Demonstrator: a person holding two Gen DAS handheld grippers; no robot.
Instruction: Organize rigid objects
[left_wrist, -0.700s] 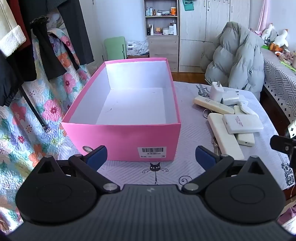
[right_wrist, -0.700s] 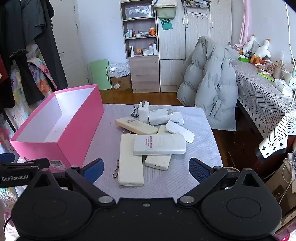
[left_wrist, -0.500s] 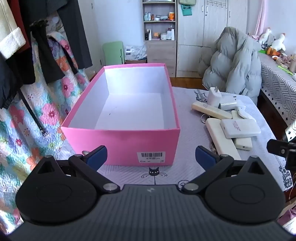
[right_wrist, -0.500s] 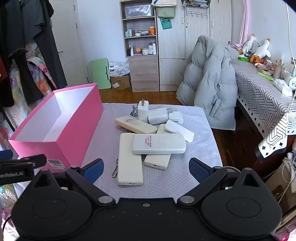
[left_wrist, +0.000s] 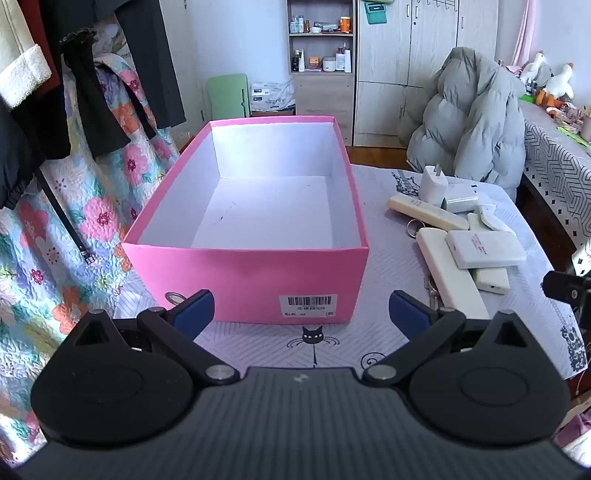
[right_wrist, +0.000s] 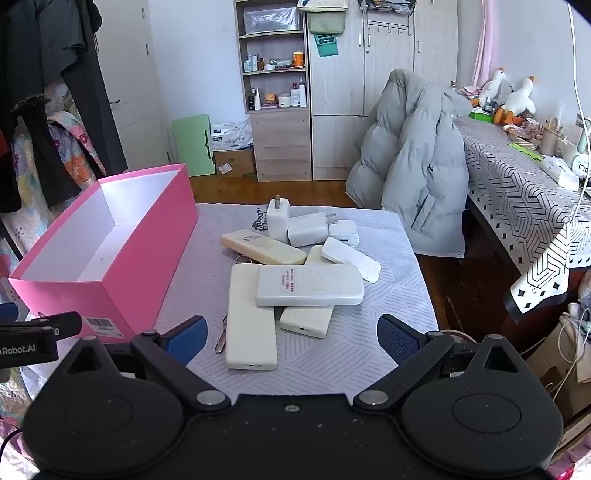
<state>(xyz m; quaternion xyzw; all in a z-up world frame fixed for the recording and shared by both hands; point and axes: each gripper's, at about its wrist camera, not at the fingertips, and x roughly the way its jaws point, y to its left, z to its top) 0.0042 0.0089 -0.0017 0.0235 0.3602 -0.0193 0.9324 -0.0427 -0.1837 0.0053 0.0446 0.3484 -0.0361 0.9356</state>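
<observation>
Nothing has been put away yet, so the job looks to be at its very start. The pink box (left_wrist: 251, 280) is seen in the middle of the left wrist view, and only its white floor can be seen inside. In the right wrist view the same box sits at the left of the frame.

The things to be sorted are heaped on the table (right_wrist: 399, 354), in the middle of the right wrist view. A flat white power bank (right_wrist: 309, 285) is laid across the top of a long cream one (right_wrist: 248, 332). Behind them a cream remote (right_wrist: 263, 246) and three white chargers (right_wrist: 308, 229) are bunched close together. A small key ring (right_wrist: 221, 341) is tucked beside the long one.

The left gripper (left_wrist: 300, 309) is held wide open in front of the box, and nothing is gripped. The right gripper (right_wrist: 290, 334) is also held wide open, just in front of the heap, and nothing is gripped there either.

The next move is likely a pick by the right jaws. The top power bank would best be taken first, since it lies on the others. It should be gripped across its narrow sides, then carried left and set down in the box.
</observation>
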